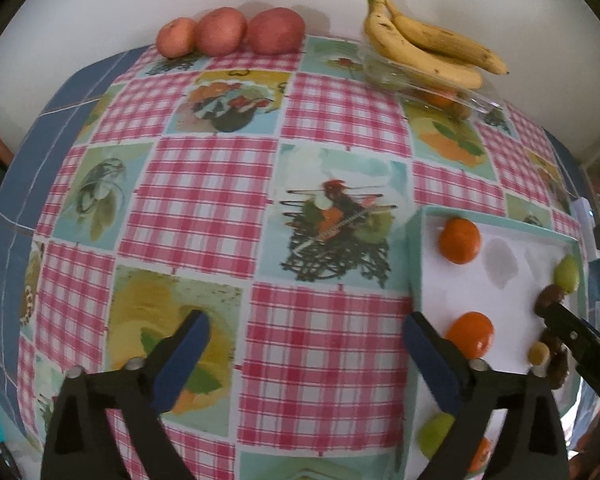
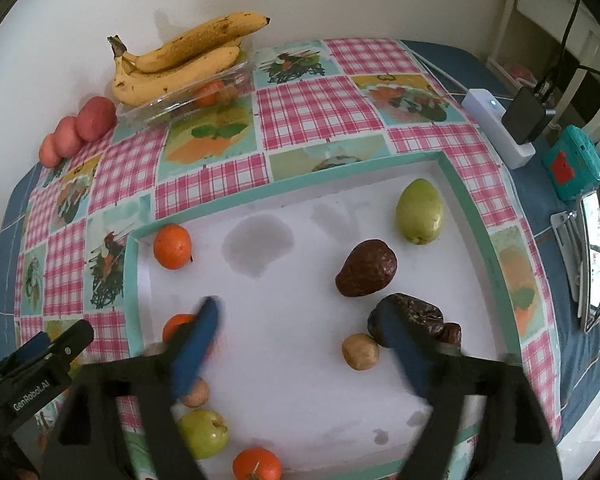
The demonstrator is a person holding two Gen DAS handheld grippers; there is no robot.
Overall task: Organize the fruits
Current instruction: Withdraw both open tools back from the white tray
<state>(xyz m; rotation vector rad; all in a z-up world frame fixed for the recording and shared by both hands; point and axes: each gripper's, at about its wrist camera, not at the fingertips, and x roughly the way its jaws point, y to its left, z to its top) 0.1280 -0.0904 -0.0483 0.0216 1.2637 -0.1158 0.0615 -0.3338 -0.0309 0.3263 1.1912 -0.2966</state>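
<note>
A shallow white tray (image 2: 472, 196) with a teal rim is lying on the tablecloth, holding loose fruit. A green pear (image 2: 419, 211) is sitting near its far right corner, a dark brown avocado (image 2: 366, 269) just in front of it. Two wrinkled dates (image 2: 424, 316) are lying beside a small tan fruit (image 2: 360, 352). Oranges (image 2: 172, 246) are resting along the left side, another (image 2: 257, 464) at the near edge beside a green apple (image 2: 203, 433). Bananas (image 2: 180, 64) are lying across a clear container (image 2: 168, 108) by the wall, three red fruits (image 1: 231, 32) lining up nearby.
</note>
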